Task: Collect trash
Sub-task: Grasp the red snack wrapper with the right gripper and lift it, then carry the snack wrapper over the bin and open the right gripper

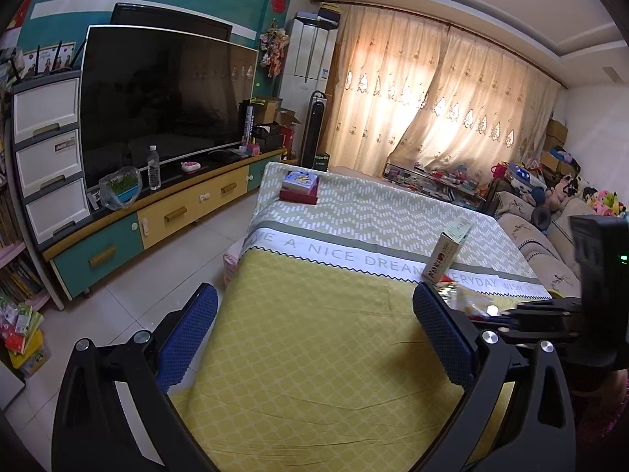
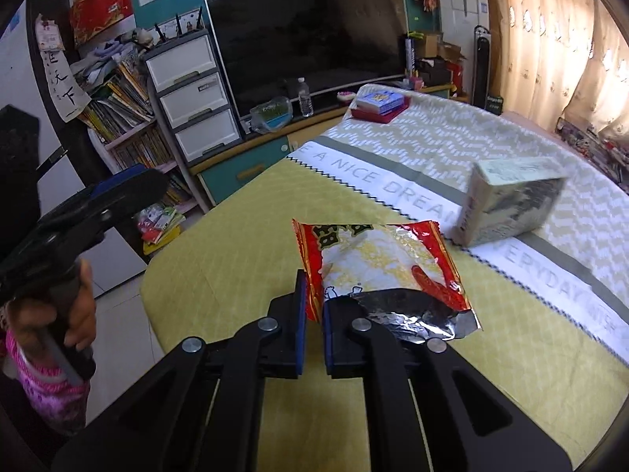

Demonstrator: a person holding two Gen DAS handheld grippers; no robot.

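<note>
A torn red, white and silver snack wrapper (image 2: 377, 271) lies on the yellow-green cloth of the table (image 2: 236, 259). My right gripper (image 2: 313, 299) is shut on the wrapper's near left edge. A pale green carton (image 2: 511, 204) lies tipped on its side just beyond the wrapper; in the left wrist view it (image 1: 446, 251) stands right of centre. My left gripper (image 1: 314, 306) is open and empty above the table's near part. The wrapper (image 1: 468, 299) shows partly behind its right finger (image 1: 444, 334). The left gripper also appears at the left of the right wrist view (image 2: 129, 187).
A red tray with a blue box (image 2: 379, 104) sits at the table's far corner. A TV (image 1: 165, 90) on a yellow and teal cabinet (image 1: 165, 216) stands to the left across tiled floor. A sofa with plush toys (image 1: 558, 228) borders the right side. Drawers and bookshelves (image 2: 129, 110) stand at left.
</note>
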